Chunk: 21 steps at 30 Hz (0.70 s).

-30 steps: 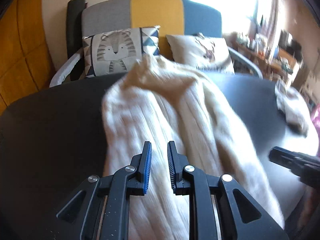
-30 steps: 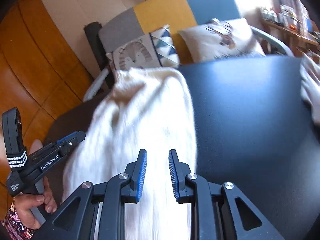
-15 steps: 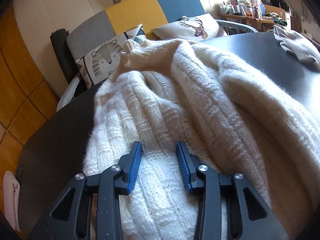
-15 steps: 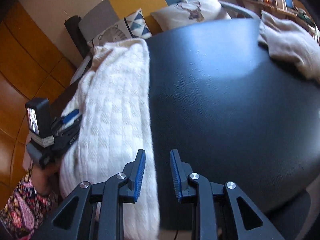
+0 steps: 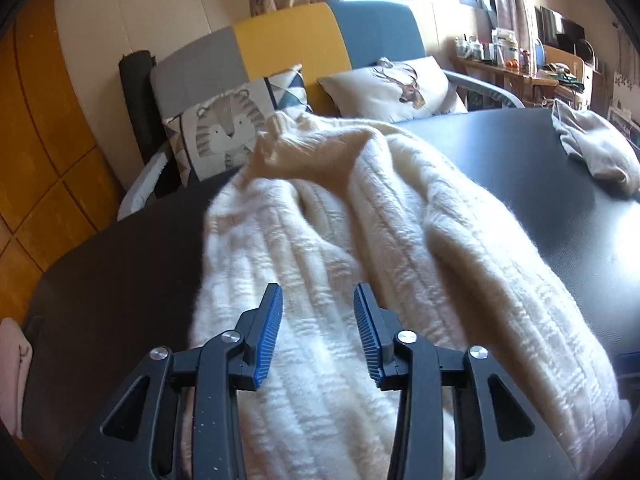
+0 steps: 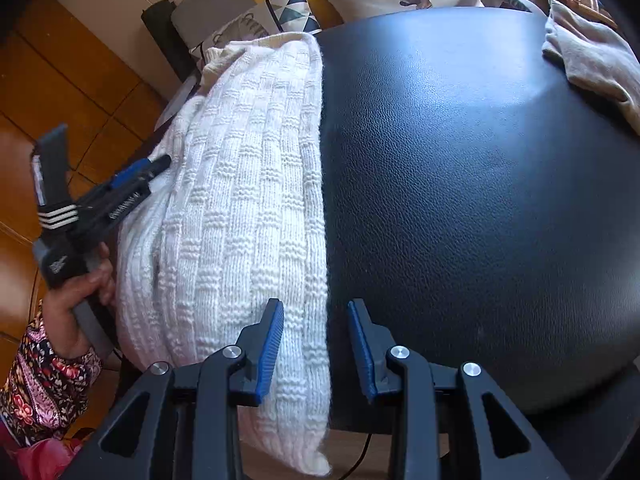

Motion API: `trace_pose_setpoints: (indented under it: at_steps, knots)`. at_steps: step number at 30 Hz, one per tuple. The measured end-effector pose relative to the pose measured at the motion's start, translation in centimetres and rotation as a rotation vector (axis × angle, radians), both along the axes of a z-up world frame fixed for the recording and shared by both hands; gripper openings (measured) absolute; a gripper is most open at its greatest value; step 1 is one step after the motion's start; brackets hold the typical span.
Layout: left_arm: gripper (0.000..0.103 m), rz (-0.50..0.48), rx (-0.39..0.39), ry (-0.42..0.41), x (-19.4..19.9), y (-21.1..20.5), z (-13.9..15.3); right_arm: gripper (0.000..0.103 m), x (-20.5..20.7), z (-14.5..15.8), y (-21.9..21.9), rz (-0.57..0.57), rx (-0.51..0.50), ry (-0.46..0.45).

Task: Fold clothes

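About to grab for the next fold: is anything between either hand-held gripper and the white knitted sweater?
Nothing visible. The left hand-held gripper hovers open directly over the white knitted sweater; the right hand-held gripper straddles its edge on the black leather table.

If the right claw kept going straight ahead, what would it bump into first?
Probably the white sweater's right edge, which runs between the open right claw's fingers above the black table. Depth is hard to judge.
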<state>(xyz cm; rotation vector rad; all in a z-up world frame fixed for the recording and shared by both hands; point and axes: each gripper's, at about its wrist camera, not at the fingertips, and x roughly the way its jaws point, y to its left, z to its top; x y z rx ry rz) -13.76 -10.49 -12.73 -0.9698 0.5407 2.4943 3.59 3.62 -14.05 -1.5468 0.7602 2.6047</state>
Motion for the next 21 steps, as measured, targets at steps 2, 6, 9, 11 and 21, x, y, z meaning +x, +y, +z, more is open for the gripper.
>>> trace_pose_setpoints:
  at_steps: [2, 6, 9, 11, 21]
  knots:
    - [0.05, -0.008, -0.059, -0.032, -0.4, 0.7, -1.9, 0.032, -0.3, 0.1, -0.7, 0.064, 0.08, 0.0]
    - [0.05, -0.024, -0.079, 0.0, 0.1, 0.9, -2.4, 0.024, -0.4, 0.7, 0.0, 0.07, 0.073, 0.005]
    - [0.052, -0.033, -0.064, -0.006, 0.0, 0.6, -2.5, 0.02, -0.5, 1.1, 0.5, 0.072, 0.065, 0.009]
    - [0.052, -0.043, -0.066, 0.005, 0.2, 0.5, -2.6, 0.02, -0.6, 1.4, 0.8, 0.074, 0.059, 0.012]
    - [0.052, -0.041, -0.089, 0.023, 0.3, 0.7, -2.7, 0.036, 1.1, 2.1, 0.0, 0.113, 0.156, -0.063]
